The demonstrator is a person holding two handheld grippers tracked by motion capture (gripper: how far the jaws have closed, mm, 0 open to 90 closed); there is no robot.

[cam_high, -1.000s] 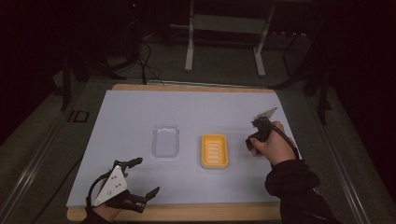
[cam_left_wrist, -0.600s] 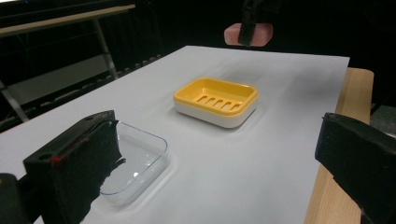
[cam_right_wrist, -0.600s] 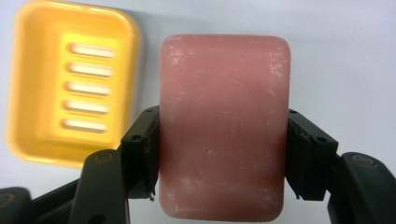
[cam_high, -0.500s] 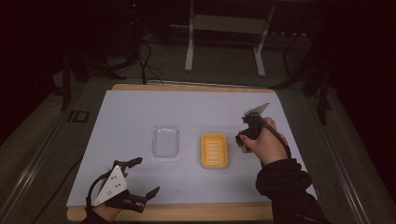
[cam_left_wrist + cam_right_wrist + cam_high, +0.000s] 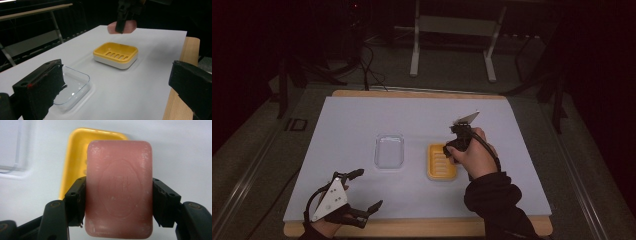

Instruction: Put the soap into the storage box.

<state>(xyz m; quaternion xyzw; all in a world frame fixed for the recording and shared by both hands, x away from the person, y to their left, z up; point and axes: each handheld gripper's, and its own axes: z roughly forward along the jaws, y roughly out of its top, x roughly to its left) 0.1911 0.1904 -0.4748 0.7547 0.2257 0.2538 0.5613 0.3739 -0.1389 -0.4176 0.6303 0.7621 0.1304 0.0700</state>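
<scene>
My right gripper is shut on a pink soap bar, its jaws pressing the bar's two long sides. The bar hangs in the air just above the far right part of a yellow soap dish, which has a slotted floor. In the high view the right gripper sits at the dish's far right corner, with the hand covering part of the dish. My left gripper rests near the table's front left edge. It is open, with nothing between its jaws.
A clear plastic tray lies on the white mat just left of the dish, and it shows close before the left gripper's jaws. The wooden table edge runs along the mat's near side. Dark stands and cables are beyond the table.
My right gripper has carried the soap leftward, from right of the dish to over the dish's far right part. The left gripper has stayed where it was.
</scene>
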